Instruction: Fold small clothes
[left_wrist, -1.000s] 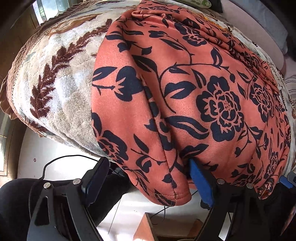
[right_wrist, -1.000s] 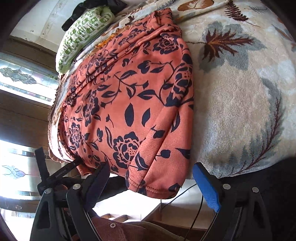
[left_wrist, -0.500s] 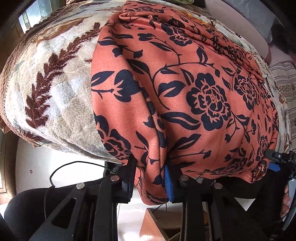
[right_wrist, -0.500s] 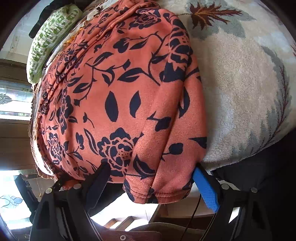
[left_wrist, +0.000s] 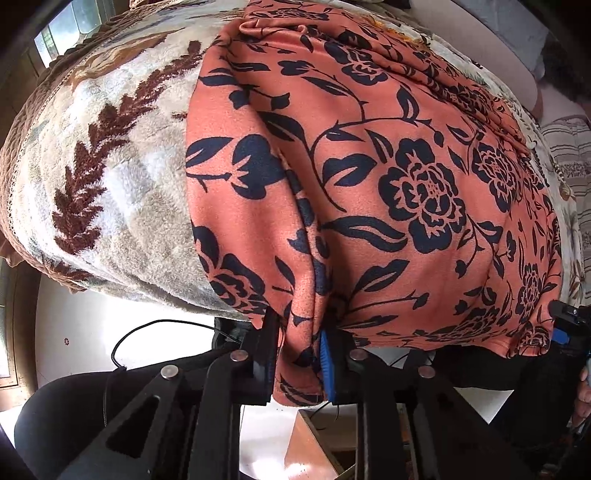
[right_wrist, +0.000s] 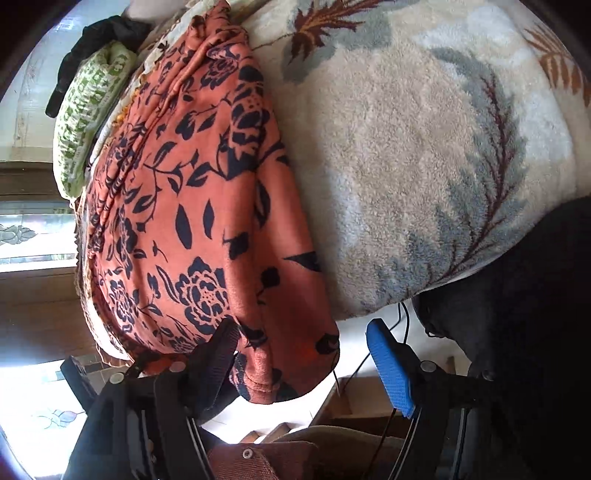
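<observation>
An orange garment with dark blue flowers (left_wrist: 369, 177) lies spread on a fleece blanket, its near hem hanging over the edge. My left gripper (left_wrist: 299, 358) is shut on the garment's near corner, with the cloth bunched between the black and blue fingers. In the right wrist view the same garment (right_wrist: 192, 221) fills the left half. My right gripper (right_wrist: 306, 358) is open, its jaws standing either side of the other hanging corner (right_wrist: 288, 362), the blue pad (right_wrist: 389, 373) clear of the cloth. The right gripper's tip also shows in the left wrist view (left_wrist: 565, 325).
The cream blanket with brown and grey leaf prints (right_wrist: 424, 166) covers the surface (left_wrist: 110, 184). A green-and-white patterned cloth (right_wrist: 88, 110) and a black item (right_wrist: 96, 40) lie at the far end. Floor, cables and a wooden box (left_wrist: 314, 443) are below the edge.
My left gripper went from open around the corner to shut on it. My right gripper moved in closer to the other corner and stayed open.
</observation>
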